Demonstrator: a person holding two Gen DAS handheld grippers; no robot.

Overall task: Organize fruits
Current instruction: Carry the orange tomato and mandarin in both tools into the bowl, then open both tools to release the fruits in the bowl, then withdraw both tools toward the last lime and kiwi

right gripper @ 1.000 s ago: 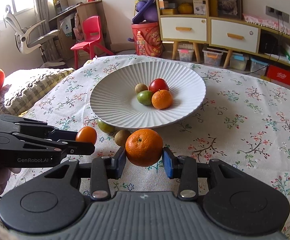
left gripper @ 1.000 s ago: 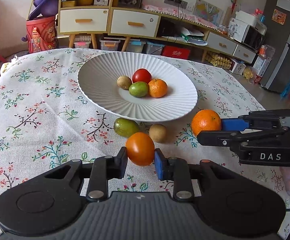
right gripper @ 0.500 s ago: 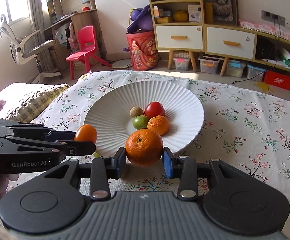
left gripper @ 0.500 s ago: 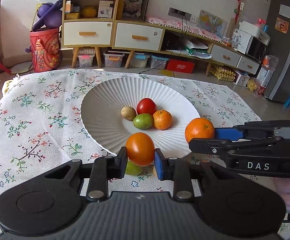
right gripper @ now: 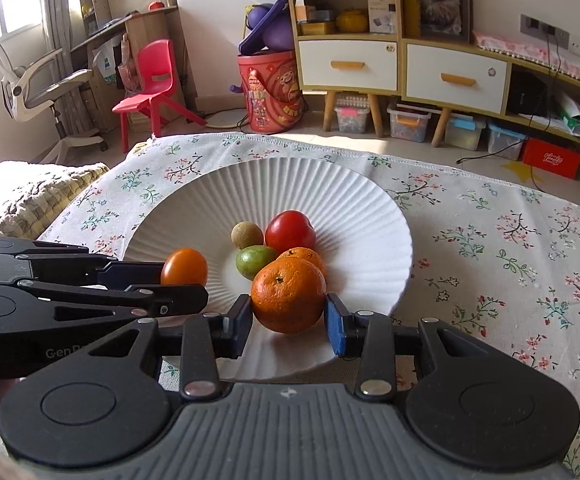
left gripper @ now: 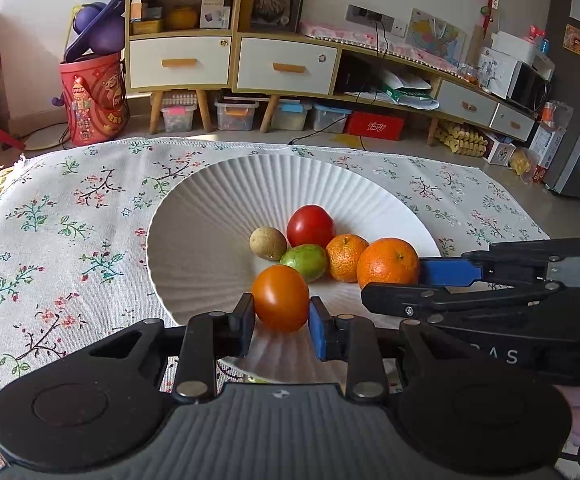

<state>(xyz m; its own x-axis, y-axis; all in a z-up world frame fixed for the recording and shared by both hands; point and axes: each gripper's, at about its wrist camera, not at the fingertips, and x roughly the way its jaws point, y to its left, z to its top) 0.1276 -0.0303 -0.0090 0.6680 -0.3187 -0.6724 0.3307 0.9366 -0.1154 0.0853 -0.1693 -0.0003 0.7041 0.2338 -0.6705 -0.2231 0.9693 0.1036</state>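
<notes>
A floral cloth (left gripper: 69,216) covers the tabletop, with a ribbed white plate (left gripper: 217,208) toward its far edge holding a red tomato (left gripper: 310,225), a brown round fruit (left gripper: 267,243), a green fruit (left gripper: 305,262) and a small mandarin (left gripper: 345,257); behind stand a white-drawered shelf unit (left gripper: 233,60), a red bucket (left gripper: 93,100) and a red chair (right gripper: 151,92). The left claw (left gripper: 281,322) reaches level over the plate's near rim, pinching an orange tomato (left gripper: 280,297) between its pads. The right claw (right gripper: 288,322) hangs just beside it over the same rim, pinching a large orange (right gripper: 288,295).
</notes>
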